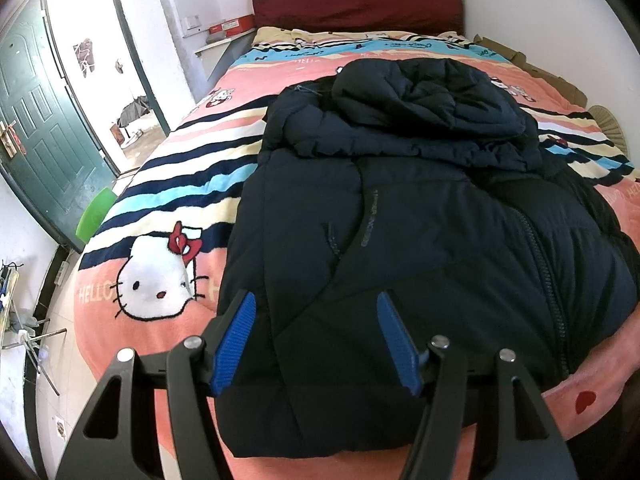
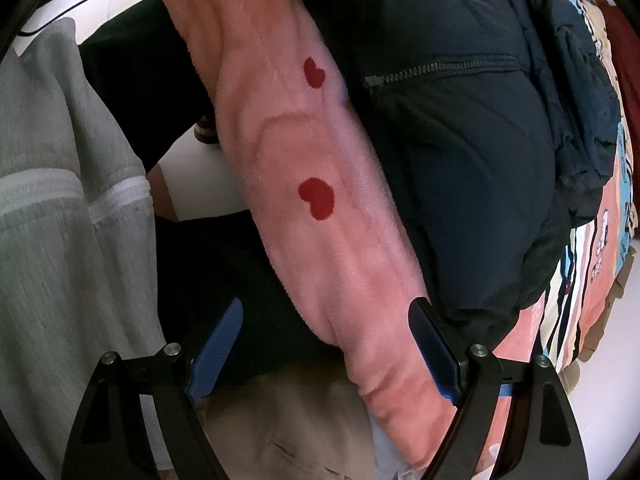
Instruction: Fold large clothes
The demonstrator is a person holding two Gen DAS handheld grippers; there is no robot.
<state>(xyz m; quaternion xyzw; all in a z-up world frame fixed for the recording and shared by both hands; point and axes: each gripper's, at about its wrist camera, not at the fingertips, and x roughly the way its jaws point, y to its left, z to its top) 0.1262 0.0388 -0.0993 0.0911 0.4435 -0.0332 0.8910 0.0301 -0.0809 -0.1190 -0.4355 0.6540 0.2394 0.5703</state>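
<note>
dark navy puffer jacket (image 1: 420,208) lies partly folded on the hello kitty blanket (image 1: 160,208), hem nearest, hood (image 1: 424,92) toward the headboard (image 1: 356,4); long axis runs down the bed. left gripper (image 1: 316,344) spread wide over the hem, holding nothing. right gripper (image 2: 326,354) also released, straddling the blanket edge. likely bulky, soft, springy, slick shell; best pinched at hem corners.

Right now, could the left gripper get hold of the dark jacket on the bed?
Probably yes: the left gripper is open, right over the near edge of the jacket, with nothing between them.
</note>
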